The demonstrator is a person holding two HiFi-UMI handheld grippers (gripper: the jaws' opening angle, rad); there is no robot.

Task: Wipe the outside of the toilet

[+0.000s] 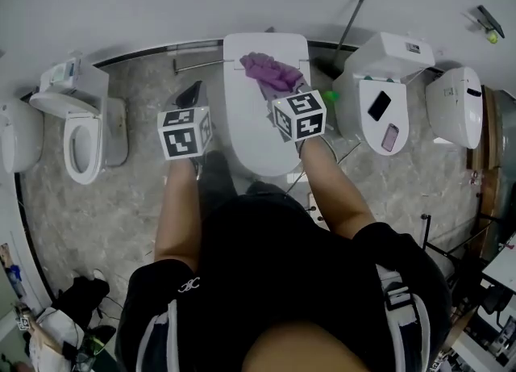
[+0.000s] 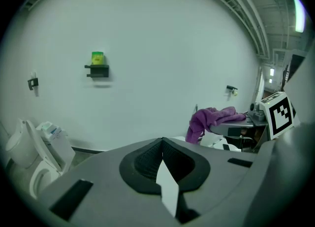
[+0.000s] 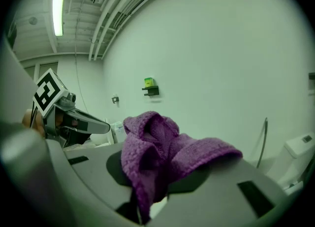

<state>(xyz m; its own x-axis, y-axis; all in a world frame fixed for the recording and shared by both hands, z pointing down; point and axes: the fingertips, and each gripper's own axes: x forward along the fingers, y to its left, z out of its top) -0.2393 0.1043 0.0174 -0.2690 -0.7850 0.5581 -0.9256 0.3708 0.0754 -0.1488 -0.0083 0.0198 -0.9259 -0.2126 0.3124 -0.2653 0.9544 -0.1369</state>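
Fingers (image 3: pixel 83 172) of my right gripper (image 1: pixel 284 92) are pinched tight on the purple cloth (image 3: pixel 167 147). On my left gripper (image 2: pixel 165 169) they are pressed together with nothing between them. The white toilet (image 1: pixel 250 132) is right below me with its lid down. The cloth hangs over its back end, and I think it is not touching yet. To wipe well, I should bring the cloth down flat, hold it tight, and rub in long slow strokes over the lid, then the sides.
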